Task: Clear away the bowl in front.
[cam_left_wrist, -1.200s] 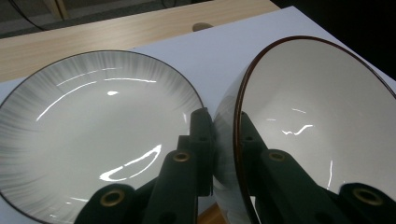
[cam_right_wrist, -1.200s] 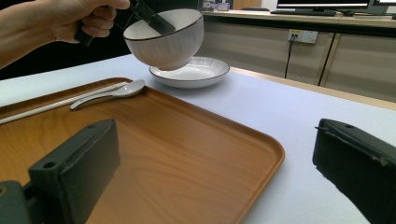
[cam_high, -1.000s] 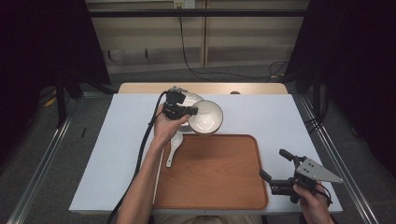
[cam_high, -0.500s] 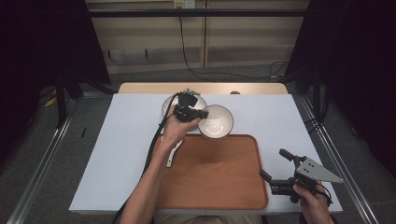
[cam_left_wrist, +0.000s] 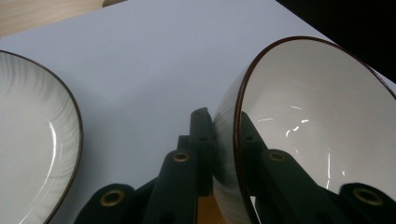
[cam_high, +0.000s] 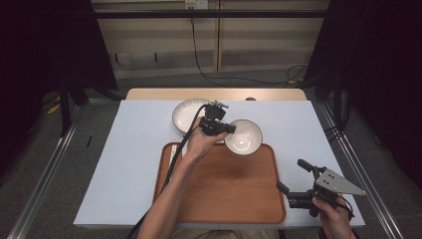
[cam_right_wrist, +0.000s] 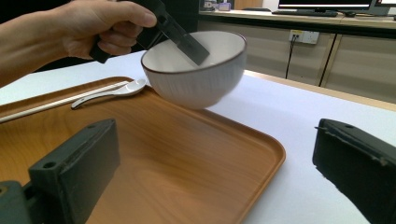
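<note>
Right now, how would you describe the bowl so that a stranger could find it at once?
Start at the wooden tray on the white table. Over the tray's far edge, the left tongs pinch the rim of a white bowl with a thin dark edge. Unlike the flat plate beside it, the bowl is deep and lifted, tilted.

The table (cam_high: 129, 169) carried a white covering over most of its top; a strip of bare light wood showed along the far edge. A wooden tray (cam_high: 224, 199) with a raised rim and rounded corners lay flat on the white surface, at the near middle, its near edge close to the table's near edge. A white plate (cam_high: 185, 113) with a dark rim lay directly on the covering beyond the tray's far left corner, apart from the tray. In the right gripper view, a white spoon (cam_right_wrist: 112, 92) and a pale chopstick-like stick (cam_right_wrist: 56, 105) lay along the tray's far left rim.
</note>
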Demonstrator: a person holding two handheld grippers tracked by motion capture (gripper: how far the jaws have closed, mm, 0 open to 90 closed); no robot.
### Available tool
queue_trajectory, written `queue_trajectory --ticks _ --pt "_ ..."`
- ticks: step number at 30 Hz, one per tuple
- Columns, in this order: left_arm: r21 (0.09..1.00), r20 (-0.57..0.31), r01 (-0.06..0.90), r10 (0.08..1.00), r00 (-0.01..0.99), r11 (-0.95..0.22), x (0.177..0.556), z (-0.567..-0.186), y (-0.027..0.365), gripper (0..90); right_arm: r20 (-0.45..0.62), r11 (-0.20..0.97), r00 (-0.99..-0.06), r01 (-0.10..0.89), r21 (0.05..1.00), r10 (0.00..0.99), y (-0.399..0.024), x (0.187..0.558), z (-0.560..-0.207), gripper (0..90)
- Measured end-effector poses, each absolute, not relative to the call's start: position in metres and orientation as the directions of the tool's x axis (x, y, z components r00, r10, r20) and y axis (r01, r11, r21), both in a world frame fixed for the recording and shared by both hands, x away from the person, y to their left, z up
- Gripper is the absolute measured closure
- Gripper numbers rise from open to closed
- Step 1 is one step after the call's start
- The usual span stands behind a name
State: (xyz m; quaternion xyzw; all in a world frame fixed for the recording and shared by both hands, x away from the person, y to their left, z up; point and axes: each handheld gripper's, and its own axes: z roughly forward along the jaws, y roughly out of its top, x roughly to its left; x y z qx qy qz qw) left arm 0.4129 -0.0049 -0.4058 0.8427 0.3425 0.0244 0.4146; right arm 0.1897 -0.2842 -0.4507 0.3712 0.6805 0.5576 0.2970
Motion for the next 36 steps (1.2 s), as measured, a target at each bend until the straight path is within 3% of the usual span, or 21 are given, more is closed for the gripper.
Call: queue_trajectory --ticks 34,36 --pt "0.634 -0.333 0.616 0.555 0.763 -0.466 0.414 -0.451 -0.06 80.6 0.021 0.094 -0.545 0.182 0.979 0.838 -0.285 0.19 -0.451 0.7" --pt "0.631 -0.298 0.602 0.564 0.77 -0.488 0.414 -0.45 -0.061 81.3 0.018 0.096 -0.547 0.18 0.979 0.837 -0.285 0.191 -0.452 0.7"
